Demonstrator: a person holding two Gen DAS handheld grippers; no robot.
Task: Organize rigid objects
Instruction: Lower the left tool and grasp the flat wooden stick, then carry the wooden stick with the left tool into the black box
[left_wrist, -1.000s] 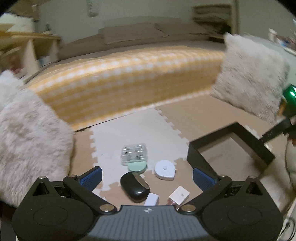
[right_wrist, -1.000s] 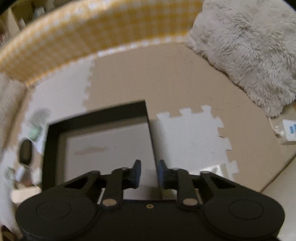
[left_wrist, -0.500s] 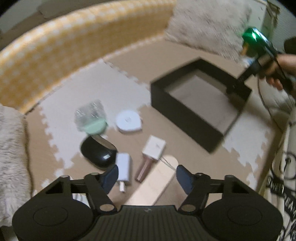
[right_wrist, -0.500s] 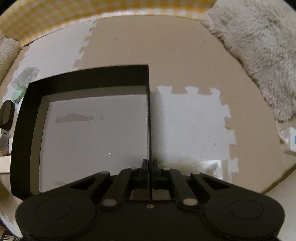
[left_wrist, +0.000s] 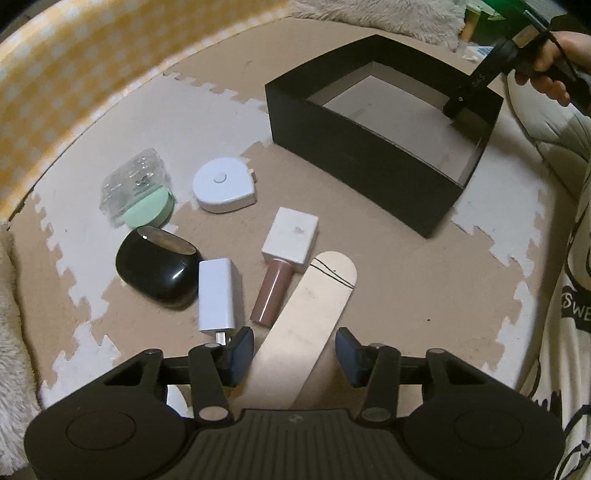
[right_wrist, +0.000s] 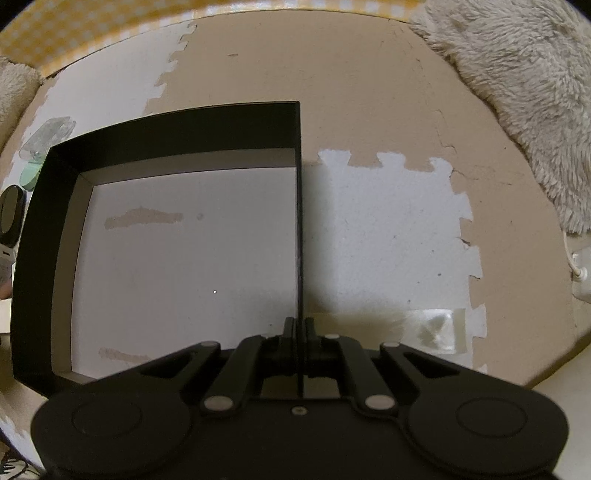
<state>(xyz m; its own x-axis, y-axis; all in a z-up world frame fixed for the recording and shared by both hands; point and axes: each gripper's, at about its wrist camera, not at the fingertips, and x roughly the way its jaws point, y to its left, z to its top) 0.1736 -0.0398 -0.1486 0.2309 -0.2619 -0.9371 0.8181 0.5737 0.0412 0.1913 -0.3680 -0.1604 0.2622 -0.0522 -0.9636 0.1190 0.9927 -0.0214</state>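
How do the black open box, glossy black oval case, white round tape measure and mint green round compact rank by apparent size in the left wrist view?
1. Black open box
2. Glossy black oval case
3. White round tape measure
4. Mint green round compact, partly hidden, so unsure

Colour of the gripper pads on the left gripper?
Blue pads, clearest in the left wrist view.

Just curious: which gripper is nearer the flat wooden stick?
Left. The left gripper straddles the wooden stick, jaws closing around it. The right gripper is clamped on the black box's far wall.
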